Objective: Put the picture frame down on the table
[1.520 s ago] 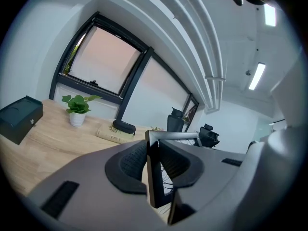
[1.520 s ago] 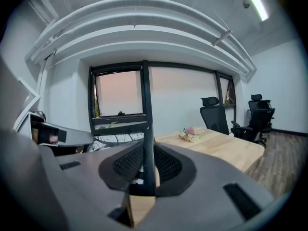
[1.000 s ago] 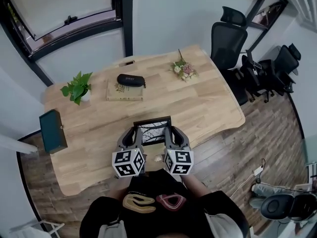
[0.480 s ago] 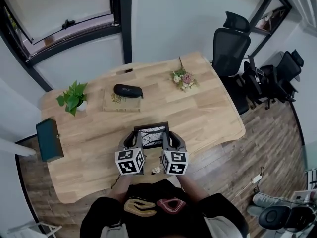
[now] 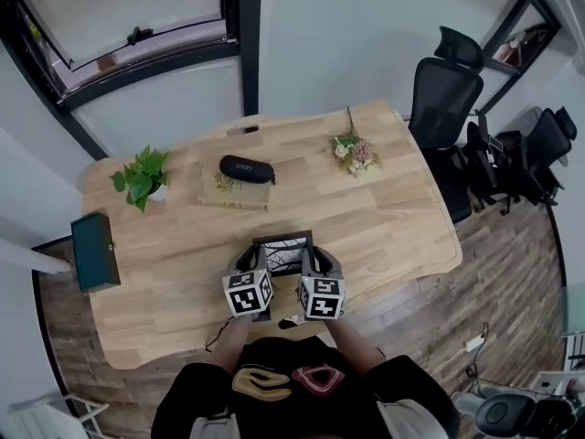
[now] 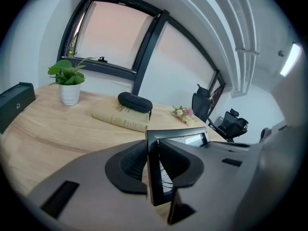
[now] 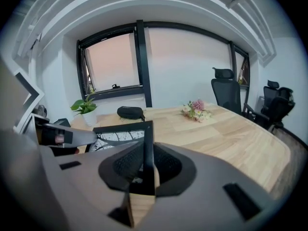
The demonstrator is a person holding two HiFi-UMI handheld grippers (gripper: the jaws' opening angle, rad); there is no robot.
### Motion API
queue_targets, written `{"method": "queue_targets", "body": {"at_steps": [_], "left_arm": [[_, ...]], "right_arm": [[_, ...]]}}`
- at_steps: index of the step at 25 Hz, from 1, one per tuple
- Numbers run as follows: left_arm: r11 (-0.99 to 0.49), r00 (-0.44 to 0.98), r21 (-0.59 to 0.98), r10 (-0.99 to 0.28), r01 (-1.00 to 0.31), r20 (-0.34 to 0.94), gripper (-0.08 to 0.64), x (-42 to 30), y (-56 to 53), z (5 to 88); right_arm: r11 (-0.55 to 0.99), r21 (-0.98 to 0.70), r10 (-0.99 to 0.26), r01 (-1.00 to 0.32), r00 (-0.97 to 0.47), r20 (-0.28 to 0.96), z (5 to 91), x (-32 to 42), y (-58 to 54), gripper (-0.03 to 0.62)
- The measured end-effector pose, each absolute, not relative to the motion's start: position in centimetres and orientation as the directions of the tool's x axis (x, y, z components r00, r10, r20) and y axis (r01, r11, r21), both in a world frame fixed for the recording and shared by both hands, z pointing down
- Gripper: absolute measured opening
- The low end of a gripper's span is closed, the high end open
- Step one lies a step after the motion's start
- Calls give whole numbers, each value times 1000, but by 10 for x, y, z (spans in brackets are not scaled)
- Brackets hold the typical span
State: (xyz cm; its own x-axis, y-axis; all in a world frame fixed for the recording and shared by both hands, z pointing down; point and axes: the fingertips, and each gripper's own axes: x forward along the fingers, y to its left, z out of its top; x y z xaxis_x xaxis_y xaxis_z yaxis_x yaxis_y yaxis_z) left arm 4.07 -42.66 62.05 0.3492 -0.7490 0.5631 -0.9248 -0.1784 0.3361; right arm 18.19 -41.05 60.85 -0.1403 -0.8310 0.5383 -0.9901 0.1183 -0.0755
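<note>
A black picture frame (image 5: pixel 282 253) with a black-and-white print is held over the near edge of the wooden table (image 5: pixel 384 218). My left gripper (image 5: pixel 257 265) is shut on the frame's left side (image 6: pixel 154 170). My right gripper (image 5: pixel 308 263) is shut on its right side (image 7: pixel 148 148). In the left gripper view the frame stands edge-on between the pads, and the top bar runs off to the right. In the right gripper view the frame's top bar (image 7: pixel 122 126) runs left toward the other gripper. Whether the frame's bottom touches the table is hidden.
On the table sit a potted plant (image 5: pixel 142 175), a black case (image 5: pixel 247 168) on a tan book (image 5: pixel 228 190), and a small bouquet (image 5: pixel 355 150). A dark green box (image 5: pixel 95 250) lies at the left edge. Black office chairs (image 5: pixel 448 85) stand to the right.
Both grippers and the frame have stayed close together at the near table edge while the head view shifted; the frame looks slightly lower and closer to the table.
</note>
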Motion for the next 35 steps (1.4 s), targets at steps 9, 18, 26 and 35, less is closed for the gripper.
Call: {"method": "queue_targets", "body": {"at_steps": [9, 18, 26, 35], "left_arm": [[-98, 315, 351, -701, -931, 640, 86, 44, -434, 662], [-57, 278, 323, -659, -945, 698, 86, 44, -455, 690], [-30, 261, 312, -626, -950, 734, 86, 46, -463, 707], [-27, 246, 288, -598, -957, 763, 86, 45, -464, 719]], "right_arm": [[143, -60, -779, -988, -150, 609, 646, 186, -428, 77], [163, -77, -725, -984, -173, 667, 677, 186, -452, 75], [185, -72, -682, -980, -181, 709, 696, 187, -463, 75], [206, -70, -641, -976, -189, 744, 707, 184, -463, 77]]}}
